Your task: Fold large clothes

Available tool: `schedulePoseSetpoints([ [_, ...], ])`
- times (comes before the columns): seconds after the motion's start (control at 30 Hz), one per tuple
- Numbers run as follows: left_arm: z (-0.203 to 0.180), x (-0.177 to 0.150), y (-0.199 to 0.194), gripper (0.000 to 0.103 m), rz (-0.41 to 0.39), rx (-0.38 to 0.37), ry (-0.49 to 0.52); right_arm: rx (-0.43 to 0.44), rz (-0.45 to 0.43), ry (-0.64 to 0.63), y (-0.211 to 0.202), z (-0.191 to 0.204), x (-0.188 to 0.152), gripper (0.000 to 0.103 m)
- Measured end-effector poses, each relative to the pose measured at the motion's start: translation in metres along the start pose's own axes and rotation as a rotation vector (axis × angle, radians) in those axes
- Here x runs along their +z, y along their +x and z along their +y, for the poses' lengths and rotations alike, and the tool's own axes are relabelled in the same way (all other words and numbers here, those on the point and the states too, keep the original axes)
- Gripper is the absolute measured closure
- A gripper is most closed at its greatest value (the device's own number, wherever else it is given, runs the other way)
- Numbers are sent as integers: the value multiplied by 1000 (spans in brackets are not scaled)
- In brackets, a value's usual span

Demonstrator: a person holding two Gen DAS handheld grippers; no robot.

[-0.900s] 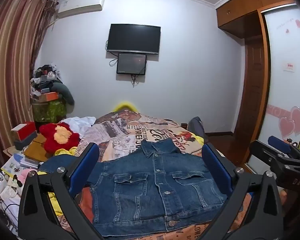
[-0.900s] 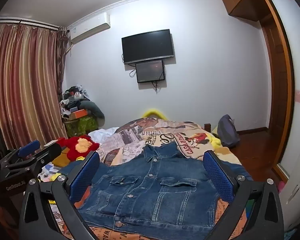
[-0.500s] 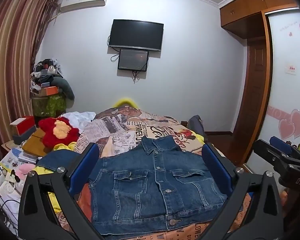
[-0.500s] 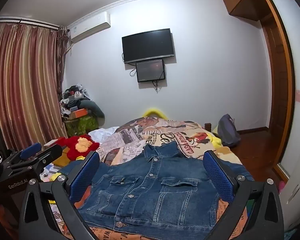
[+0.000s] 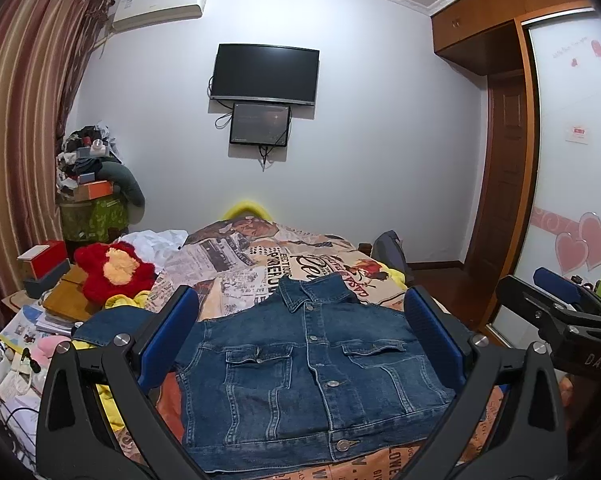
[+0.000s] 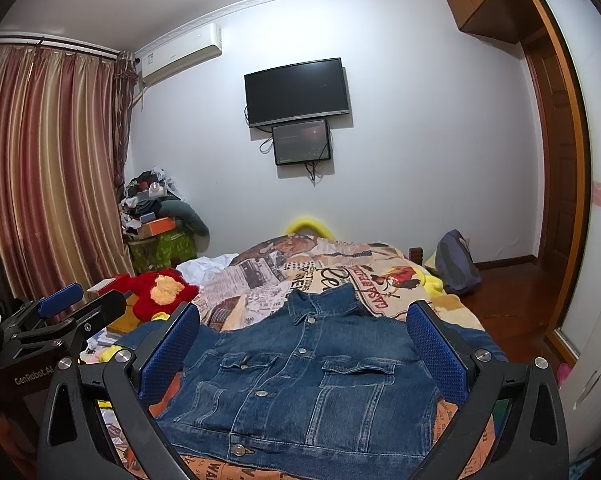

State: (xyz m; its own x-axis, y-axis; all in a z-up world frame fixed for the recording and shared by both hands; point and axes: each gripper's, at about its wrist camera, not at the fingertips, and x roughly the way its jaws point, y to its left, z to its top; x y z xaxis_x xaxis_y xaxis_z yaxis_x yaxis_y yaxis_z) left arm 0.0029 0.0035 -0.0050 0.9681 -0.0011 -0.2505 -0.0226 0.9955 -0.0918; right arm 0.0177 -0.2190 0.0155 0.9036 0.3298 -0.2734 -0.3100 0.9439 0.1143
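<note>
- One bed [image 5: 236,268], covered in a newspaper-print spread, fills the middle of the room.
- Spread flat on its near end lies a denim jacket [image 5: 312,376], front up, buttoned, collar toward the far wall.
- Above the jacket, the left gripper [image 5: 300,344] hovers with blue pads wide apart, nothing between them.
- Beside it, the right gripper [image 6: 304,344] hangs equally wide, touching nothing.
- Left of the bed sits a red plush toy [image 5: 112,270].

left view: denim jacket [image 5: 308,376] sits slightly lower in frame, more ceiling showing
right view: no visible change
</note>
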Motion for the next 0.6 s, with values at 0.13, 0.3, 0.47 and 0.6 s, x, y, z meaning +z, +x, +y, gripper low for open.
schedulePoseSetpoints([
  [0.13, -2, -1, -3, 0, -6, 0, 12, 1, -1, 1, 0, 0, 0, 0],
  [0.3, -4, 0, -4, 0, -7, 3, 21, 2, -2, 0, -1, -1, 0, 0],
  [0.47, -5, 0, -5, 0, -9, 3, 24, 2, -2, 0, -1, -1, 0, 0],
  [0.6, -6, 1, -5, 0, -8, 3, 23, 2, -2, 0, 0, -1, 0, 0],
])
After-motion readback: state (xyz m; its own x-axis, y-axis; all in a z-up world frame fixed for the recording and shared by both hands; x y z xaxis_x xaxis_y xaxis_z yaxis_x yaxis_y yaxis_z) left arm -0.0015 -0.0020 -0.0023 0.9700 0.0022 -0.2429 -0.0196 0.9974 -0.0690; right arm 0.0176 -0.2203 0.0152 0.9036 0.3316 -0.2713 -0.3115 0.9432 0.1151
